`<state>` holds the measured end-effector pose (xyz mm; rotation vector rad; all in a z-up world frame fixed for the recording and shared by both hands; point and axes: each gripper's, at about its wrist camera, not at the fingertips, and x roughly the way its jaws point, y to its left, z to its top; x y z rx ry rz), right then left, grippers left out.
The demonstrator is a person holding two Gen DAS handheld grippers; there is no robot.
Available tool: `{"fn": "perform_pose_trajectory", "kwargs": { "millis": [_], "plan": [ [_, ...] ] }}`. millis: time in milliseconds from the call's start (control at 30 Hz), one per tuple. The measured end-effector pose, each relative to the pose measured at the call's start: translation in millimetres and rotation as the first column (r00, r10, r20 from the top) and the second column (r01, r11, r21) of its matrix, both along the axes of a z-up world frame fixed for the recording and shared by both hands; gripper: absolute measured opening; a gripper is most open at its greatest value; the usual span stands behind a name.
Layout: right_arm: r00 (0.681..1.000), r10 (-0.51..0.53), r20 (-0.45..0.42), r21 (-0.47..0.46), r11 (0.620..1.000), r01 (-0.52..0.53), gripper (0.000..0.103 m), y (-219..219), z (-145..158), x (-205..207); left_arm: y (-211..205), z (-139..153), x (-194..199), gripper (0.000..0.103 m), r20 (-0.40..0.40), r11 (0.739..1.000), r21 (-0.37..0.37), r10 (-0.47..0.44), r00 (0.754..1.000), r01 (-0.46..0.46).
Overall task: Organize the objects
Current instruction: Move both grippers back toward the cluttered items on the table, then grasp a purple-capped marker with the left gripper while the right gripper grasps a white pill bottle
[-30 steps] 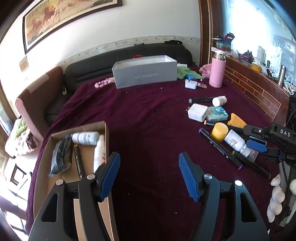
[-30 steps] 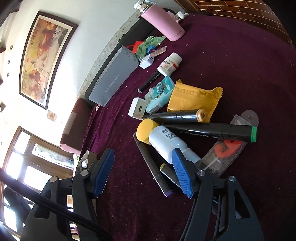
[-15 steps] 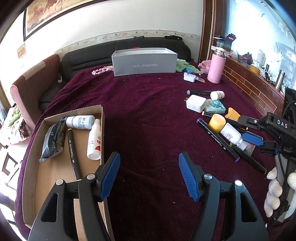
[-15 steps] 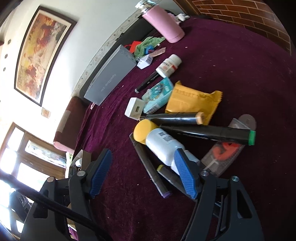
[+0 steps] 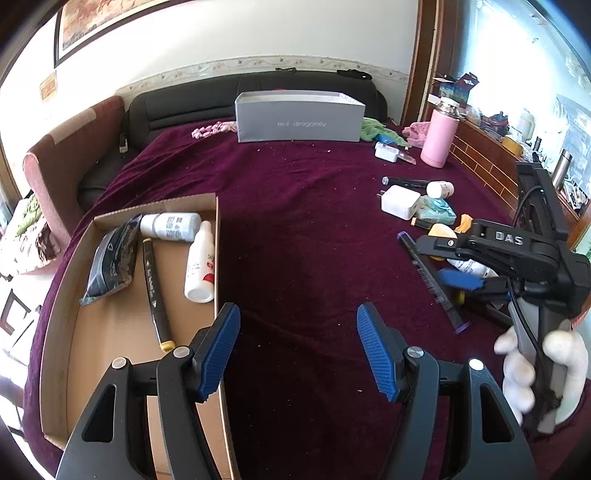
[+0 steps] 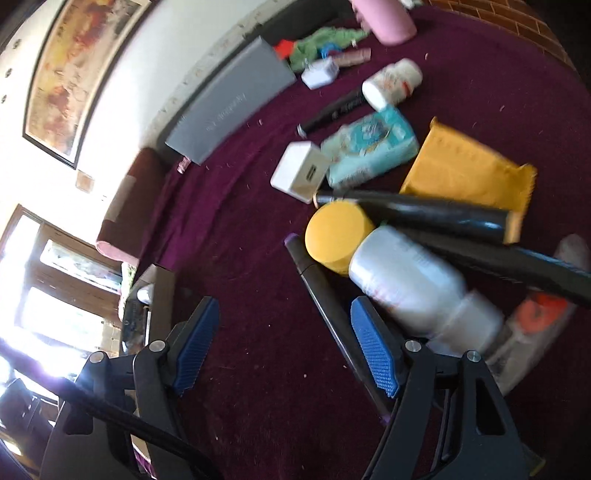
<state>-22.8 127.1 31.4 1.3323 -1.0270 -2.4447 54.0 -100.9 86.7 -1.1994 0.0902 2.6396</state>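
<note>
it was a home living room. a framed painting (image 5: 122, 26) hung on the far wall above a dark sofa (image 5: 192, 103), and an upholstered armchair (image 5: 55, 155) stood at the left. household clutter crowded a brick-fronted ledge (image 5: 487, 155) by the bright right-hand window.

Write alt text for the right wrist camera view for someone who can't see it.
The right hand-held gripper, jaws open and empty, points at a pile of clutter on a maroon cloth: a white bottle with a yellow cap, black markers, a yellow packet, a tissue pack and a white charger. A grey box sits behind, slightly blurred.
</note>
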Motion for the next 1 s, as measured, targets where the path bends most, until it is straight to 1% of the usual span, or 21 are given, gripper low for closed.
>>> {"fn": "perform_pose_trajectory", "kwargs": {
  "millis": [33,67,100,133,167,200,267,333,367,433,500,600,633,700,733,800,867,900,933,1000],
  "plan": [
    [1.000,0.022,0.013,-0.019,1.000,-0.021,0.075,-5.8,-3.0,-2.7,-1.4,-1.1,-1.2,0.060,0.007,1.000,0.005,0.002,1.000,-0.002],
    [0.999,0.053,0.014,-0.057,0.997,-0.052,0.075,-11.8,-5.2,-3.7,-2.9,-2.6,-2.2,0.060,0.014,1.000,0.010,0.004,1.000,-0.004],
    [0.994,0.111,0.005,-0.133,0.985,-0.109,0.075,-20.6,-7.6,-3.9,-3.9,-4.1,-3.1,0.060,0.023,1.000,0.015,0.004,1.000,-0.005],
    [0.989,0.147,-0.008,-0.179,0.973,-0.146,0.075,-25.5,-7.7,-2.8,-4.9,-5.6,-3.6,0.060,0.031,1.000,0.021,0.003,1.000,-0.004],
    [0.985,0.172,-0.025,-0.212,0.962,-0.173,0.075,-29.1,-5.9,-0.7,-5.7,-6.5,-3.4,0.060,0.036,1.000,0.026,0.001,0.999,-0.002],
    [0.983,0.177,-0.044,-0.219,0.958,-0.183,0.075,-29.7,-1.5,2.5,-5.6,-7.3,-3.5,0.060,0.035,1.000,0.026,0.000,0.999,-0.001],
    [0.984,0.163,-0.077,-0.159,0.972,-0.174,0.075,-22.7,12.4,11.0,-6.2,-10.2,-3.7,0.060,0.038,1.000,0.026,0.001,0.999,-0.002],
    [0.989,0.115,-0.098,-0.029,0.993,-0.118,0.075,-7.4,27.5,20.9,-5.8,-14.2,-5.7,0.060,0.055,0.999,0.041,0.001,0.998,-0.004],
    [0.990,0.086,-0.108,0.039,0.996,-0.082,0.075,2.2,34.1,26.4,-5.9,-15.9,-6.2,0.060,0.061,0.999,0.046,-0.002,0.998,-0.001],
    [0.993,0.052,-0.107,0.114,0.993,-0.040,0.075,16.3,39.4,32.5,-1.7,-19.7,-6.8,0.060,0.076,0.999,0.051,-0.013,0.997,0.009],
    [0.995,0.034,-0.089,0.157,0.987,-0.020,0.075,25.4,37.5,32.1,3.1,-22.3,-6.0,0.060,0.082,0.999,0.047,-0.028,0.996,0.024],
    [0.999,0.028,-0.031,0.232,0.972,-0.020,0.075,30.8,24.5,22.5,7.7,-23.9,-4.7,0.060,0.089,0.999,0.036,-0.041,0.995,0.038],
    [0.999,0.037,-0.010,0.246,0.969,-0.034,0.075,29.6,19.5,19.3,8.0,-23.6,-5.4,0.060,0.090,0.999,0.036,-0.041,0.995,0.038],
    [0.997,0.077,0.015,0.246,0.966,-0.078,0.075,18.9,12.2,16.5,9.2,-23.3,-8.5,0.060,0.098,0.998,0.043,-0.039,0.994,0.035],
    [0.995,0.094,0.017,0.256,0.962,-0.095,0.075,15.4,11.7,17.4,11.2,-22.8,-10.6,0.060,0.101,0.998,0.049,-0.044,0.994,0.039],
    [0.993,0.120,0.025,0.318,0.940,-0.121,0.075,0.3,9.6,18.8,19.3,-22.4,-14.2,0.060,0.092,0.997,0.044,-0.063,0.994,0.059],
    [0.992,0.118,0.041,0.404,0.906,-0.125,0.071,-11.7,7.4,19.5,30.4,-24.7,-18.9,0.060,0.094,0.996,0.027,-0.088,0.992,0.086],
    [0.992,0.111,0.054,0.441,0.889,-0.123,0.066,-15.9,5.7,19.6,39.0,-26.0,-21.6,0.060,0.097,0.993,0.035,-0.118,0.988,0.115],
    [0.992,0.106,0.067,0.461,0.878,-0.125,0.061,-18.3,3.5,19.3,45.3,-26.4,-23.2,0.059,0.093,0.990,0.039,-0.138,0.986,0.134],
    [0.993,0.098,0.067,0.486,0.866,-0.118,0.058,-21.0,4.8,21.0,59.0,-28.7,-28.1,0.059,0.084,0.987,0.011,-0.160,0.984,0.160]
  ]
}}
